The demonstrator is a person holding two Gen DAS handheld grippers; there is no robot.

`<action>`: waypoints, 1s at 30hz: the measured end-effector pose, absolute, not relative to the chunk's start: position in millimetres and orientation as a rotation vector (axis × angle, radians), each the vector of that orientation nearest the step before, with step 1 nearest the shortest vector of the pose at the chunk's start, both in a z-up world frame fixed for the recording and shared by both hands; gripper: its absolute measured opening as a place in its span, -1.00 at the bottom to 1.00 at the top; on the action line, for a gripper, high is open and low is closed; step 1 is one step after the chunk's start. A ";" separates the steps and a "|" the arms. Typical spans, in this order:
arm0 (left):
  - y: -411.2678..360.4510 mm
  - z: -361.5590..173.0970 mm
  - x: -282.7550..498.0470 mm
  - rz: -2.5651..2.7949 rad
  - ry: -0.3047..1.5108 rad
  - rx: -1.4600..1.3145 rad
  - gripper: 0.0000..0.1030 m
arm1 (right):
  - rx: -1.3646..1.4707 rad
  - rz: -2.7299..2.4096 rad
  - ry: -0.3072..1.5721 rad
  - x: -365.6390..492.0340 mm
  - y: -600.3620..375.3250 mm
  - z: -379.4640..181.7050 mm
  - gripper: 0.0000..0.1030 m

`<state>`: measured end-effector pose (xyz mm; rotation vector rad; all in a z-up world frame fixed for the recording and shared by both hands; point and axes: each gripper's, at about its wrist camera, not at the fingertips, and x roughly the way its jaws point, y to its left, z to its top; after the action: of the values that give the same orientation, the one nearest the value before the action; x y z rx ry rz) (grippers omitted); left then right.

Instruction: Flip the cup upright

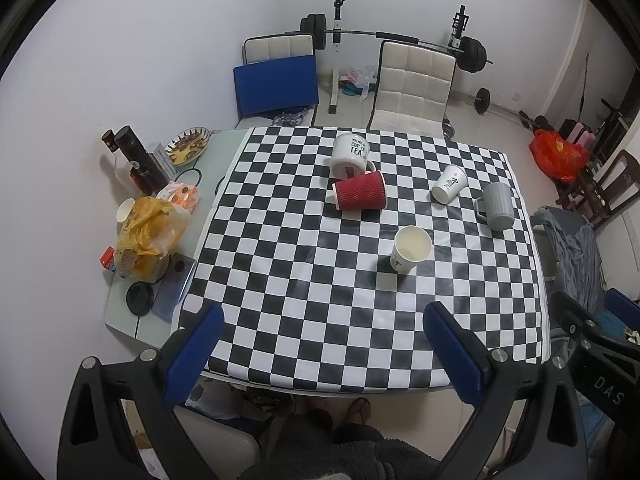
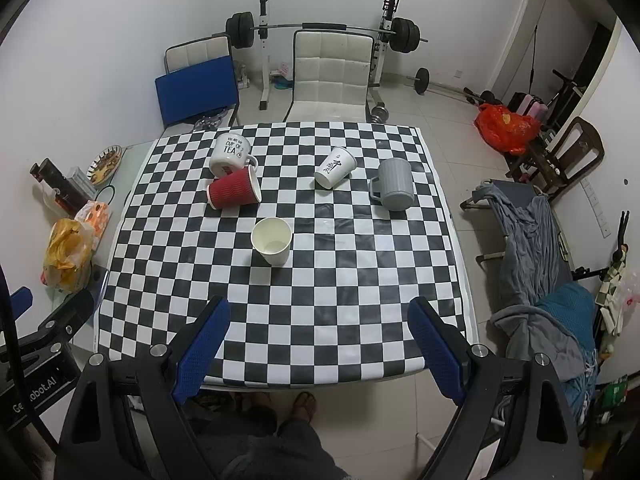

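the room filled the upper part of both views: a white wall, a barbell rack (image 2: 320,32), two pale chairs (image 2: 330,80) and a tiled floor. a checkered table (image 2: 360,280) took the centre of the frame, its cloth spread flat, with bags and bottles crowded on a side strip at the left edge. five cups were scattered on the cloth. a white tea mug (image 2: 231,156) leaned against a red ribbed cup (image 2: 234,194) lying on its side at upper left of centre; a grey mug (image 2: 394,188) sat at right, mouth down by the look of it; a printed paper cup (image 2: 335,167) lay tipped beside it. only the plain paper cup (image 2: 272,240) stood upright, mid-frame. the left gripper (image 1: 320,356) and right gripper (image 2: 320,344) hung over the near edge, fingers spread wide and empty, likely poised to choose a fallen cup.
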<state>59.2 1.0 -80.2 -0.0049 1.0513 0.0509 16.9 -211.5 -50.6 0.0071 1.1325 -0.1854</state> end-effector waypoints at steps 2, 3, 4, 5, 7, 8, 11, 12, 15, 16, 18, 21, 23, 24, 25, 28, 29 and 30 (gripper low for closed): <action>0.9 -79.9 60.0 0.052 1.053 -0.007 0.98 | 0.010 -0.186 1.131 17.2 -211.5 -50.9 0.78; 0.2 -80.7 57.4 0.051 1.051 -0.006 0.98 | 0.009 -0.185 1.133 17.5 -211.4 -50.5 0.78; 0.0 -80.0 58.6 0.054 1.050 -0.003 0.98 | 0.009 -0.185 1.132 17.4 -211.6 -50.3 0.78; -0.5 -79.0 60.1 0.052 1.049 0.000 0.98 | 0.010 -0.184 1.132 17.5 -211.5 -50.1 0.78; -1.9 -79.6 58.7 0.050 1.050 0.000 0.98 | 0.008 -0.185 1.132 17.7 -211.6 -50.1 0.78; -3.1 -80.0 57.1 0.048 1.049 0.002 0.98 | 0.007 -0.185 1.132 17.6 -211.6 -50.0 0.78; -2.8 -78.7 60.0 0.052 1.051 -0.002 0.98 | 0.010 -0.184 1.133 17.7 -211.8 -49.9 0.78; -3.0 -78.7 60.1 0.052 1.051 -0.002 0.98 | 0.010 -0.185 1.133 17.8 -211.5 -49.9 0.78; -3.1 -78.6 60.3 0.053 1.052 -0.004 0.98 | 0.010 -0.184 1.133 18.0 -211.6 -49.8 0.78; -3.0 -78.5 60.4 0.053 1.052 -0.003 0.98 | 0.012 -0.183 1.132 18.3 -211.5 -50.2 0.78; -3.0 -78.5 60.4 0.053 1.052 -0.002 0.98 | 0.007 -0.185 1.132 17.9 -211.8 -49.5 0.78; -3.2 -78.5 60.2 0.052 1.053 -0.003 0.98 | 0.007 -0.186 1.131 18.4 -211.4 -50.3 0.78; -4.2 -79.3 58.9 0.052 1.053 -0.004 0.98 | 0.010 -0.183 1.133 17.6 -212.0 -49.3 0.78; -3.2 -78.3 60.7 0.052 1.053 -0.003 0.98 | 0.009 -0.183 1.133 18.4 -211.7 -50.5 0.78; -3.9 -78.6 59.5 0.052 1.053 -0.003 0.98 | 0.006 -0.185 1.132 17.5 -211.7 -49.4 0.78; -3.3 -78.1 61.1 0.053 1.052 -0.003 0.98 | 0.008 -0.185 1.132 17.3 -211.8 -49.1 0.78; -4.4 -79.0 59.1 0.054 1.051 -0.003 0.98 | 0.008 -0.186 1.131 17.3 -211.8 -49.1 0.78; -3.6 -78.1 60.7 0.056 1.051 -0.004 0.98 | 0.010 -0.185 1.129 17.8 -211.7 -49.8 0.78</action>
<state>60.7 -3.6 -78.1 -0.0036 1.0510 0.0557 17.8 -211.7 -49.8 0.0097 1.1295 -0.1846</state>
